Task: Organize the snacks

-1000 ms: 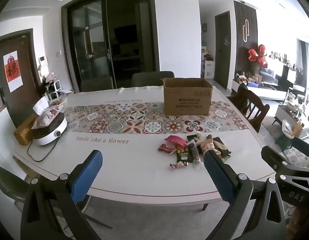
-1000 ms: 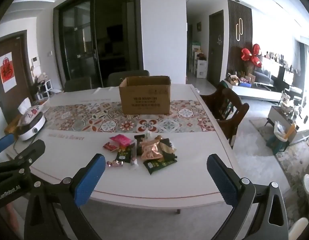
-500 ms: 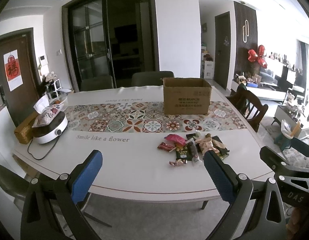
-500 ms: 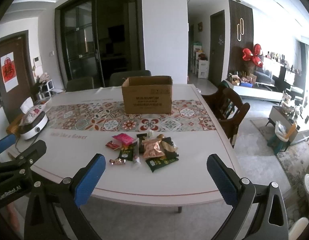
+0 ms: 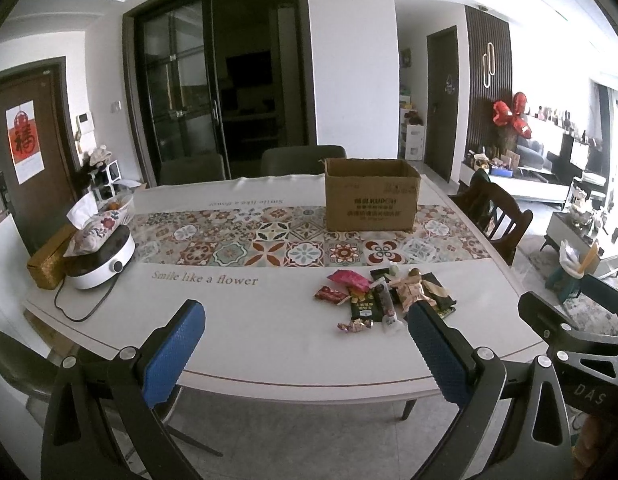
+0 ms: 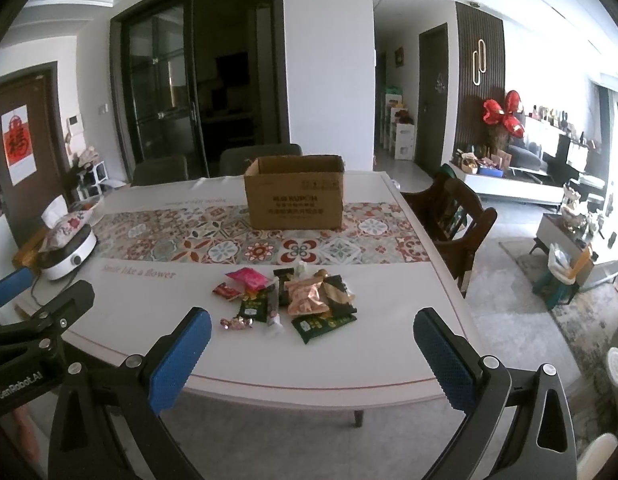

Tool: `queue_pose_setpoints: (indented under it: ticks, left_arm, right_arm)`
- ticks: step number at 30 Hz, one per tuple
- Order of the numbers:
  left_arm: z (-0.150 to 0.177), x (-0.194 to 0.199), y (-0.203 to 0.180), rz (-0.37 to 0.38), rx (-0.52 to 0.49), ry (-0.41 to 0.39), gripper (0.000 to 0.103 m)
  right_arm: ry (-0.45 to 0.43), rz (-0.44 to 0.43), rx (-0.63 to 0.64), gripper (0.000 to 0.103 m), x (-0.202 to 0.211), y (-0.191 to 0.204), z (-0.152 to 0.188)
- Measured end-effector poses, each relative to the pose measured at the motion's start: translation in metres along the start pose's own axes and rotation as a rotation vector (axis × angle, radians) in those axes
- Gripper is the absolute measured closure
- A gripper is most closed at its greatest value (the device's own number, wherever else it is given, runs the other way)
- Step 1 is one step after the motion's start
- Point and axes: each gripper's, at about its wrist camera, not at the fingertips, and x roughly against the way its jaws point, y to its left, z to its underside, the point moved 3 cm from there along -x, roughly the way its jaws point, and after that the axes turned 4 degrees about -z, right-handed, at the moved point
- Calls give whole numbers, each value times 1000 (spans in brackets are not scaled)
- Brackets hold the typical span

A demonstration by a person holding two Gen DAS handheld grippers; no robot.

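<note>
Cardboard box point(image 5: 371, 196) open-topped at the far side of the counter point(image 5: 229, 320), on a patterned runner, and well short of it a loose pile of snacks point(image 5: 383, 298) on bare white surface. Poised off the counter's near edge, side by side: left gripper point(image 5: 304, 308) and right gripper point(image 6: 313, 316), both spread wide, blue pads empty, nothing held. Seen along the left gripper, pile off to the right of centre, just above the right-hand finger, with the box beyond it and also to the right. Seen along the right gripper, same pile point(image 6: 287, 300) almost dead ahead, a shade left of centre, squarely between the two fingers, with the box point(image 6: 295, 196) straight behind on nearly the same line. Pile longer across than deep, running left to right across both views; pink packet point(image 6: 247, 278) and small wrapped sweets point(image 6: 235, 323) on its left end, a green packet point(image 6: 323, 322) nearest the counter's edge on the right. Judged better placed for a first pick: right gripper, with a straight reach forward and down onto the nearest green packet, then onward along the same line to the box. For the left gripper, probably a swing rightward first, or a start on the sweets at the pile's left end. Not one snack in the box as far as can be told, its inside hidden by the near wall.
</note>
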Motion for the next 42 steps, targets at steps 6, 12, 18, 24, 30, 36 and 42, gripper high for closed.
queue_pose_setpoints:
  ticks: [6,12,18,24,30,36,42]
  left_arm:
    - [-1,3,0,3,1,-2,0]
    - [-5,3,2,7,2,-2,0]
    - [-6,1,2,9,2,-1,0]
    - [-5,1,2,7,2,-1,0]
    - [-6,-1,3,9,2,0,0]
    - [-7,-3,4,9,2,2,0]
    - [-9,-12,3,-1,6,14,0]
  right_arm:
    - [-2,0,2,1,3,1,0]
    - [-1,0,1,1,1,1,0]
    - [-1,2,1,1,1,1,-1]
    - [-2,2,2,1,0,1,-1]
    - [-1,1,2,1,-1,1,0]
    - [0,-2,2,1,-2,1,-2]
    - [7,-16,2,1,-7,1,-5]
